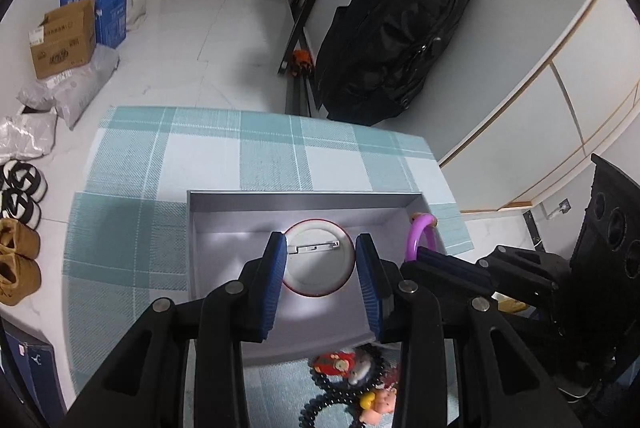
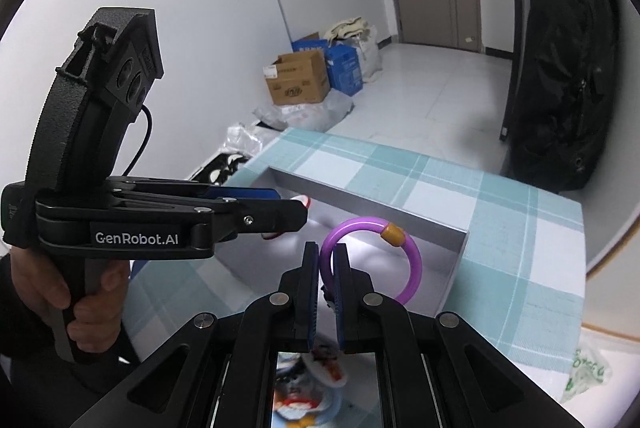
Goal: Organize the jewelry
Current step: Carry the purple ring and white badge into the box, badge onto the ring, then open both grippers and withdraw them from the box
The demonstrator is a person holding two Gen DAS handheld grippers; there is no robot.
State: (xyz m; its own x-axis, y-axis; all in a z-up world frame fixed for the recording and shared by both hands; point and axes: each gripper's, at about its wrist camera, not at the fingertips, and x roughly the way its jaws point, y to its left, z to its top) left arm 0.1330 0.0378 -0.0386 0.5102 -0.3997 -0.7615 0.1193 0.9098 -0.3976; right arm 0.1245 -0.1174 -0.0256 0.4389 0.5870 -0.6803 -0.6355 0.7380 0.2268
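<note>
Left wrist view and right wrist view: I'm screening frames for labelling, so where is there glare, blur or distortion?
Left wrist view: a bright hotspot washes the grey box floor around the round badge; fisheye bends the checked cloth; the beaded trinkets below look soft. Right wrist view: glare on the box floor behind the purple ring; the trinkets under the right tongs are blurred.

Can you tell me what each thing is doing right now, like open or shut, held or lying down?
left gripper: open, fingers either side of the badge, over the box.
right gripper: shut on the purple ring.
purple ring: held upright at the box's right end.
badge: lying pin side up, in the box.
grey box: open, no lid on, sitting on the checked cloth.
bead bracelets: lying outside the box, on the cloth.
</note>
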